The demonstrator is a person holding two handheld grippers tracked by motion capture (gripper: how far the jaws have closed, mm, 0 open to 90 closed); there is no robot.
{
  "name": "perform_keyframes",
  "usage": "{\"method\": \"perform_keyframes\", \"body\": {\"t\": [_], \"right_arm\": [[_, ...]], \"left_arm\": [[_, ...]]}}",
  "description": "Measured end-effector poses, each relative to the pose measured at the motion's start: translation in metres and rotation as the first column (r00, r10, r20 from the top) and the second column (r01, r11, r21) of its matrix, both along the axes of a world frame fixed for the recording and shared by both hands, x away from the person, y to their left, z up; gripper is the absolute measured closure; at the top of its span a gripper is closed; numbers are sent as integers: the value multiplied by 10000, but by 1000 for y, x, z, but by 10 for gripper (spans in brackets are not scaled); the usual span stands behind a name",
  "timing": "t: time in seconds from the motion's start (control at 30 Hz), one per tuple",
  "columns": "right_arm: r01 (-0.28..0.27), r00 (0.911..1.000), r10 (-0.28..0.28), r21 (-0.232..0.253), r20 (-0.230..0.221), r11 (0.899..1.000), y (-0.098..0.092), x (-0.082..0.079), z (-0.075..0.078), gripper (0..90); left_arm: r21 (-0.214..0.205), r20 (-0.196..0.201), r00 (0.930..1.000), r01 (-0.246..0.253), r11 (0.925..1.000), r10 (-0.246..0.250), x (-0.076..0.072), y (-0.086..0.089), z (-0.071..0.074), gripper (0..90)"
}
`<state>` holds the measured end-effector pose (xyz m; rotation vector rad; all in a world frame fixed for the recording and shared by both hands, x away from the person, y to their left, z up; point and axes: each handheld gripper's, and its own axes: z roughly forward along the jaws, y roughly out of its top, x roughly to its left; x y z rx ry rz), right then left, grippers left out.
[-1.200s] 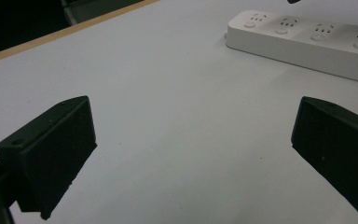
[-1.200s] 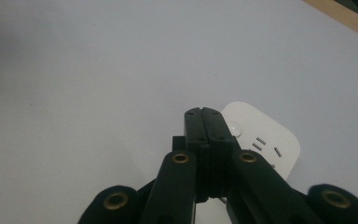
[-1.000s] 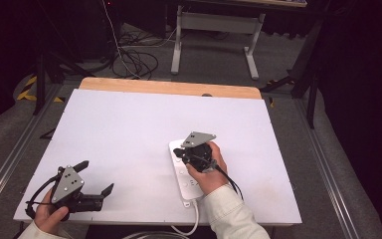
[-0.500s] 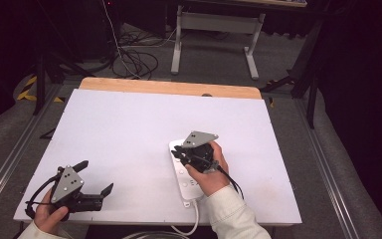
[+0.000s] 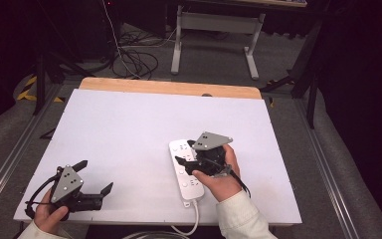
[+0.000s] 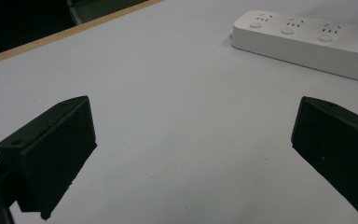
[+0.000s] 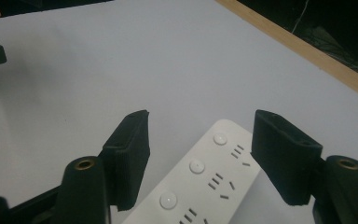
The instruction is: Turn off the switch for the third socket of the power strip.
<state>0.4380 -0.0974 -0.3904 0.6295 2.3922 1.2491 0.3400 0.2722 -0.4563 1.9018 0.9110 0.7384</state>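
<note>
Change vs earlier: barely any; right gripper (image 5: 186, 167) over the power strip (image 5: 185, 172) sits a touch lower/nearer the person than 1 s ago; strip and left gripper (image 5: 95, 180) unmoved.
Power strip: white, multi-socket w/ round buttons, flat on white table (image 5: 129, 124), right of centre, near the person's edge; long axis runs away from the person; cord (image 5: 191, 224) leaves its near end, drops over table edge.
Right gripper: directly above strip's mid/near part, right hand (image 5: 219, 174) wrapped round it; jaws spread wide, one either side of the strip body in the right gripper view (image 7: 200, 158), pinching nothing; contact w/ strip sides: can't tell.
Left gripper: well left of strip, near table's front-left corner, in left hand (image 5: 47, 214); jaws spread, nothing between them; left gripper view has strip (image 6: 307, 39) far off, upper right.
Table: white top, wooden strip (image 5: 169, 88) along far edge; otherwise bare.
Beyond table: floor w/ cables (image 5: 134, 57), metal stand (image 5: 214, 30).
Progress (est.): early; strip approached and straddled, not yet gripped or lifted.
Left to do (est.): close jaws on strip, then move or press as needed; left gripper idle so far.
</note>
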Motion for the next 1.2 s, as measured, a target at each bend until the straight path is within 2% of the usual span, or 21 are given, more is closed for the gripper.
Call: {"method": "perform_keyframes", "body": {"t": [0.13, 0.27, 0.5, 0.67, 0.9, 1.03, 1.2], "right_arm": [[222, 9997, -221, 212, -56, 9995, -15, -8, 3, 360], [357, 9989, -348, 294, -304, 9989, -30, -14, 3, 329], [695, 9971, -681, 434, -338, 9966, -53, -23, 0, 311], [969, 9940, -943, 476, -553, 9941, -66, -27, -7, 268], [1519, 9830, -1413, 868, -1175, 9846, -86, -31, -22, 226], [1656, 9767, -1492, 999, -1541, 9811, -93, -32, -30, 214], [1618, 9770, -1435, 1092, -1580, 9808, -101, -34, -38, 202]], "left_arm": [[-15, -38, 10000, 6, 10000, -6, 0, 0, 0, 1], [-70, -54, 10000, -16, 10000, 15, 0, 0, 0, 1], [31, -25, 9999, -100, 9999, 100, 0, 0, 0, 2], [-34, -39, 9999, -124, 9999, 124, 0, 0, 0, 1], [-81, -11, 10000, -86, 9999, 86, 0, 1, 0, 1], [-65, -5, 10000, -49, 10000, 49, 0, 1, 0, 2], [-71, 7, 10000, -39, 10000, 39, 0, 1, 0, 1]]}}
